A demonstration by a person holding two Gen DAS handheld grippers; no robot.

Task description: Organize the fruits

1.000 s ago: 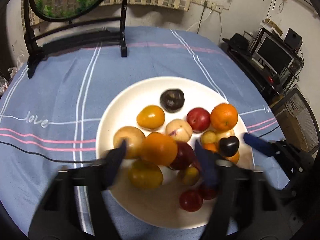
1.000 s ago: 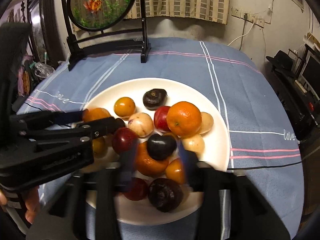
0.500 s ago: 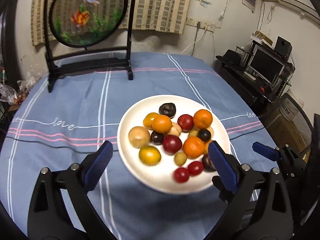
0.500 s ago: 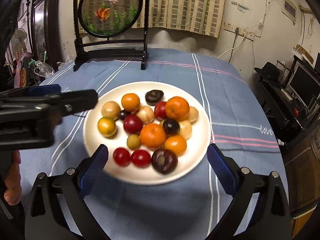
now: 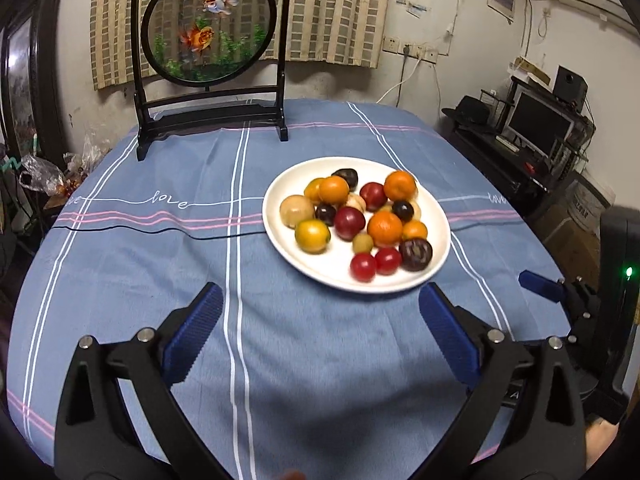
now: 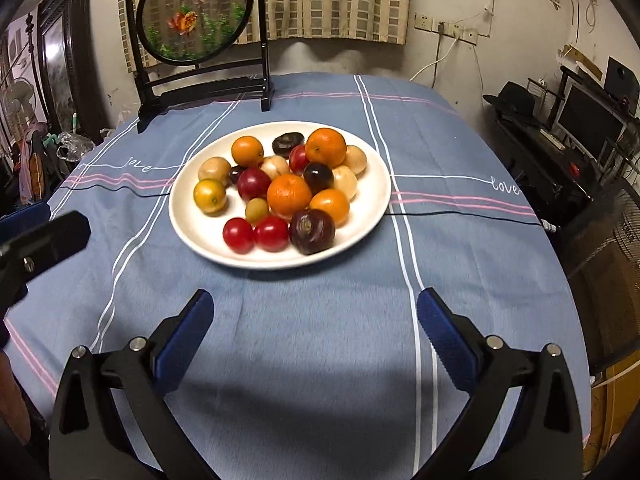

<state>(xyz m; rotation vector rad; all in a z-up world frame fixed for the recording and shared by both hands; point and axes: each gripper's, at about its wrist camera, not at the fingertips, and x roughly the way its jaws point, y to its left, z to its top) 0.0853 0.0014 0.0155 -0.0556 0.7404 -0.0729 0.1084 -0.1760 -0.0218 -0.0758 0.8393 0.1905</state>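
A white plate (image 5: 438,222) (image 6: 376,200) sits on the blue tablecloth and holds several fruits: oranges (image 5: 385,228) (image 6: 289,195), red plums (image 5: 349,223), dark plums (image 6: 311,231), red tomatoes (image 6: 238,235) and pale yellow fruits (image 5: 297,210). My left gripper (image 5: 320,304) is open and empty, hovering over bare cloth in front of the plate. My right gripper (image 6: 314,308) is open and empty, also short of the plate. The right gripper's finger shows at the right of the left wrist view (image 5: 540,282), and the left gripper's finger at the left of the right wrist view (image 6: 44,240).
A black-framed round goldfish screen (image 5: 210,32) (image 6: 196,12) stands at the table's far side. A thin black cable (image 5: 160,232) runs across the cloth to the plate. A desk with a monitor (image 5: 540,122) stands right of the table, bags and clutter (image 5: 40,176) on the left.
Both grippers have pulled back and up from the fruits on the plate, opening wide and holding nothing. The plate now lies well ahead of both.
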